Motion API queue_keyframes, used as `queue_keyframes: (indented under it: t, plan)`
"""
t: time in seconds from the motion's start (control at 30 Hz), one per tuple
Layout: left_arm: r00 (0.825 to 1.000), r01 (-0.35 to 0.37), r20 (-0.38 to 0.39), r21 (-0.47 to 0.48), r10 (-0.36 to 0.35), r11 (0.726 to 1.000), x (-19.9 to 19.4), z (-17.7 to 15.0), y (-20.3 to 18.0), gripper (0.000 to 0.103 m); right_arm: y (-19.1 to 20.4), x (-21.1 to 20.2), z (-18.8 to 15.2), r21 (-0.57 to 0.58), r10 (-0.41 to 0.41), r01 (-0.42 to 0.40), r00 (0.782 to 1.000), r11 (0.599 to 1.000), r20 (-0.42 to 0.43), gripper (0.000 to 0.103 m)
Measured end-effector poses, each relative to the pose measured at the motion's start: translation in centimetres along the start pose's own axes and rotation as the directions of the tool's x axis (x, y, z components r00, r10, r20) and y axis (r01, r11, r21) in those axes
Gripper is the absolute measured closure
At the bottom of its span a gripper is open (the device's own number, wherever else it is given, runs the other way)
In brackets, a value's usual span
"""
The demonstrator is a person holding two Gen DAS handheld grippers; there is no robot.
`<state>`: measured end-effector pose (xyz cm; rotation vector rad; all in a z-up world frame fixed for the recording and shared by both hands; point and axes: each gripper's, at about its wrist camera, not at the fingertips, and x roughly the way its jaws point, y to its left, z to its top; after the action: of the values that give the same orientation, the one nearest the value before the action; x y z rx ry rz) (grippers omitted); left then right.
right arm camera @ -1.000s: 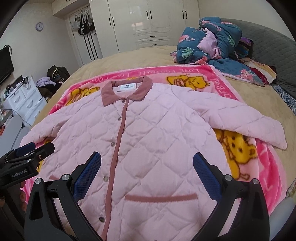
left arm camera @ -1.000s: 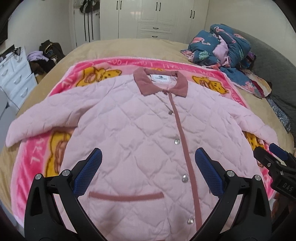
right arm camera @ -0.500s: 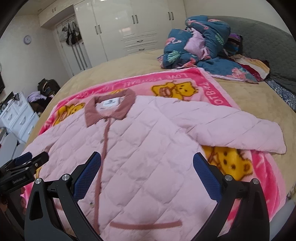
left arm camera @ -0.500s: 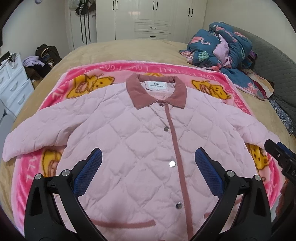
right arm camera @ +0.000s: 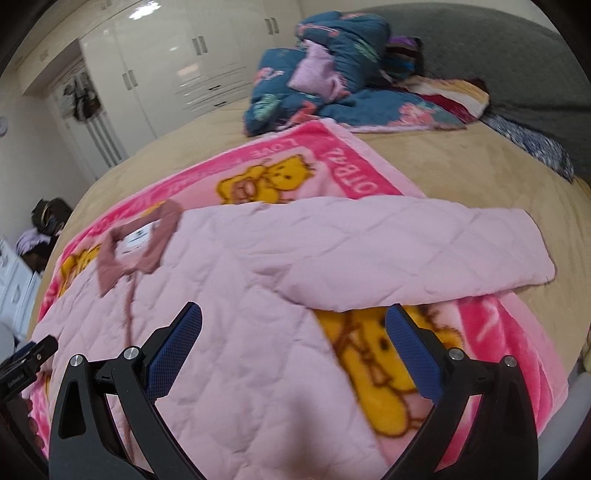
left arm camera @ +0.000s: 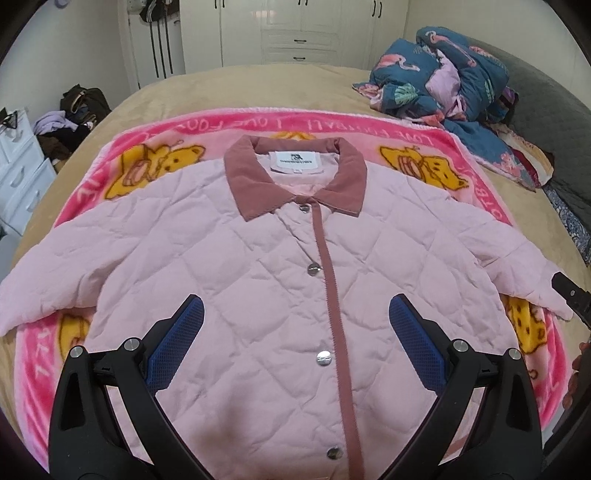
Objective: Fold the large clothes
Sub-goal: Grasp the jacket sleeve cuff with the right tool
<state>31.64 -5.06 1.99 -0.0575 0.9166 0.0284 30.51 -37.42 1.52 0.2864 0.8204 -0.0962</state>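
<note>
A pink quilted jacket (left arm camera: 258, 266) with a dusty-rose collar (left arm camera: 295, 177) lies flat and buttoned, front up, on a pink cartoon blanket (left arm camera: 155, 158). Both sleeves spread sideways. My left gripper (left arm camera: 295, 336) hovers open above the jacket's lower chest, nothing between its blue pads. In the right wrist view the jacket (right arm camera: 229, 302) fills the left, its right sleeve (right arm camera: 424, 251) stretching toward the bed edge. My right gripper (right arm camera: 293, 341) hangs open above the blanket (right arm camera: 369, 173) just below that sleeve. The other gripper's tip shows at each view's edge.
The blanket lies on a tan bed (left arm camera: 258, 88). A heap of blue patterned bedding (left arm camera: 443, 81) sits at the far right by a grey headboard (right arm camera: 480, 59). White wardrobes (left arm camera: 295, 29) stand behind; a white dresser (left arm camera: 18, 173) and a dark bag (left arm camera: 81, 103) are at left.
Both grippers moved forward over the jacket. The right wrist view swung right and tilted, now centred under the right sleeve. Both stayed open.
</note>
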Motion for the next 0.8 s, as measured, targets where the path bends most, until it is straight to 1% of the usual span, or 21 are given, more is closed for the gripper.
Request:
queue_keyframes:
  t: [0.2,0.43,0.57,0.67,0.8]
  plan:
    - [0.999,0.004,-0.033,0.013,-0.003,1.0,2.5,0.2,-1.7,0.009,-4.5,1.6,0.2,0.099,-0.042,0.043,0.999,0.994,-0.013,0.004]
    - [0.998,0.009,-0.06,0.026,-0.008,1.0,5.0,0.0,-3.6,0.009,-9.8,2.7,0.1,0.2,-0.102,0.105,0.995,0.974,-0.025,0.004]
    - [0.997,0.011,-0.079,0.041,-0.008,0.999,6.1,0.0,-4.5,0.009,-12.4,3.4,0.0,0.263,-0.117,0.123,0.992,0.957,-0.036,0.004]
    - [0.996,0.01,-0.089,0.05,-0.005,0.999,6.8,0.0,-5.2,0.009,-14.7,4.3,-0.2,0.327,-0.124,0.135,0.991,0.935,-0.055,0.004]
    - [0.995,0.01,-0.101,0.052,-0.004,0.999,7.6,0.0,-5.8,0.009,-17.3,5.4,0.0,0.383,-0.133,0.147,0.989,0.912,-0.063,0.004]
